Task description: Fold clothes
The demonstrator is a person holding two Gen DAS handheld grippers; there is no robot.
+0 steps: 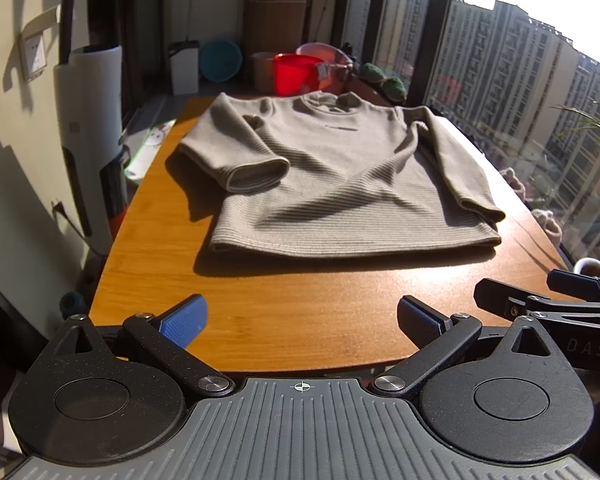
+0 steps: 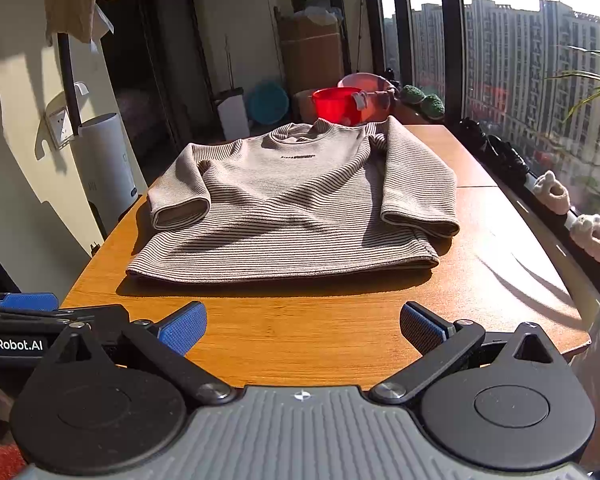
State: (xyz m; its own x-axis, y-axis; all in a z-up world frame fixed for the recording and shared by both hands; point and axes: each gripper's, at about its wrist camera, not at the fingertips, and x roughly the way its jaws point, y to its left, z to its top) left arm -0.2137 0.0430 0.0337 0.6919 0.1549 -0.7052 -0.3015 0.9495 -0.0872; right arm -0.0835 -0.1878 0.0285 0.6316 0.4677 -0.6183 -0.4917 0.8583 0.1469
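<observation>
Beige and finely striped, the sweater lies flat and face up on the wooden table, its collar toward the far end and its hem toward the cameras. Both sleeves are bent in over the body — the one on the left ends in an open cuff resting on the chest area, the one on the right runs down along the side to near the hem.

The left gripper hovers over the bare near edge of the table, its blue-padded fingers spread wide with nothing between them. The right gripper sits just beside it, likewise spread wide and empty. Both are on the hem side of the sweater, apart from it, with a strip of bare wood between the fingertips and the cloth.

Beyond the collar stands a red bucket, and strong sunlight from the window on the right throws long shadows across the tabletop.
</observation>
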